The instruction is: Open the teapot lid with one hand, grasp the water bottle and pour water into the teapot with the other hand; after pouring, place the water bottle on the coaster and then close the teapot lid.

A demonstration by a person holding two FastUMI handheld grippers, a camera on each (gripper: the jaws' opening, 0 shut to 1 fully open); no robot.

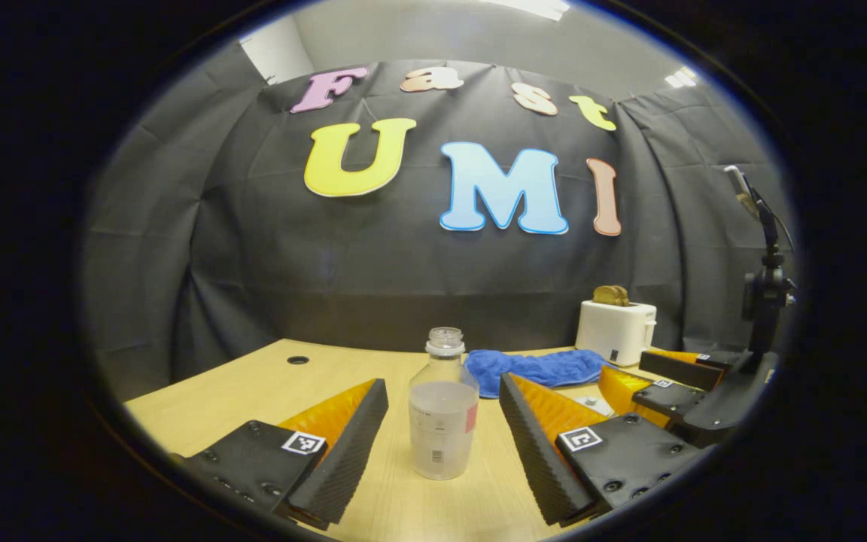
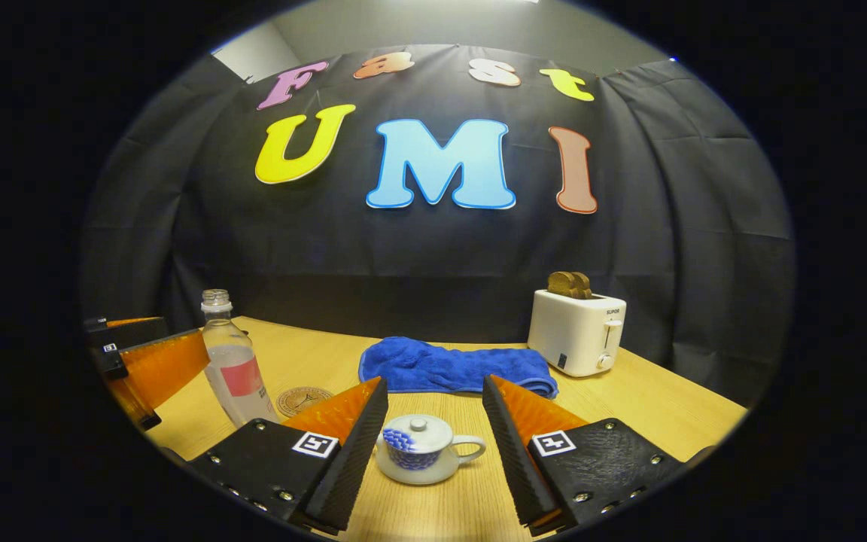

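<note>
Left gripper view, bottom centre: the left tool (image 1: 443, 429) stands spread around the uncapped water bottle (image 1: 444, 421), not gripping. Right gripper view: the right tool (image 2: 433, 433), released, brackets the lidded teapot (image 2: 420, 449); the coaster (image 2: 303, 399) lies beyond, lower left. Nothing is done yet.

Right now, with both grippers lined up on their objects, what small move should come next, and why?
Probably lower the right gripper and close it on the knob of the teapot lid. The lid is still on the teapot, which sits between that gripper's open fingers. The water bottle stands uncapped between the open left gripper, so pouring has to wait for the lid.
</note>
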